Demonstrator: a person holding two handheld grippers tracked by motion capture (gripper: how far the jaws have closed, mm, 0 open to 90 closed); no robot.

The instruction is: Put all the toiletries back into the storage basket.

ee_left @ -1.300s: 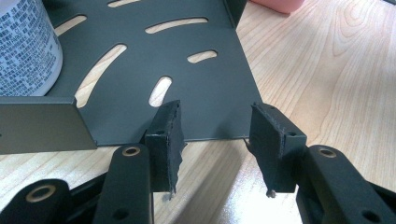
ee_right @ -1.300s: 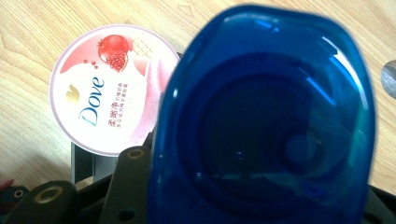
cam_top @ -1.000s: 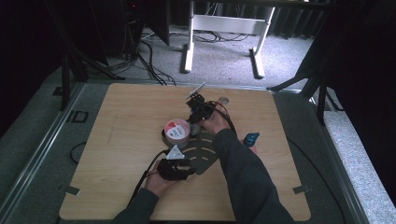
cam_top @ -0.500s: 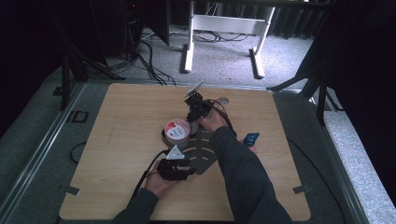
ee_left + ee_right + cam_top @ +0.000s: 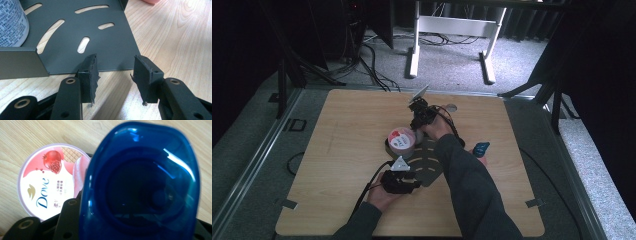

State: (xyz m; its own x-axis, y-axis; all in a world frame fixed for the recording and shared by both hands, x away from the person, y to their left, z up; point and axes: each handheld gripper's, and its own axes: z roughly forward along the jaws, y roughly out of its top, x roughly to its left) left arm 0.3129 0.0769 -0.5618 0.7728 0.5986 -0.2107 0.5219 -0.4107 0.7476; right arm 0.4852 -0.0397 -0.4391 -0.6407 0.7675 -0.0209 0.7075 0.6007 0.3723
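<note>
Starting at the left: the left gripper (image 5: 404, 175) sits low on the light wooden table (image 5: 342, 150) with its jaws about half open and nothing between them, pads (image 5: 91, 72) lined up at the near edge of the dark grey slotted metal plate (image 5: 100, 42). My guess is it's there to steady that plate or grab it. On the plate's far corner stands a round tub with a pink-and-white lid (image 5: 47, 182), reading "Dove" beside a pomegranate picture. The right gripper (image 5: 418, 116) hovers just above the tub, clamped on a translucent blue plastic cap (image 5: 142, 185), probably bringing it to the tub.
</note>
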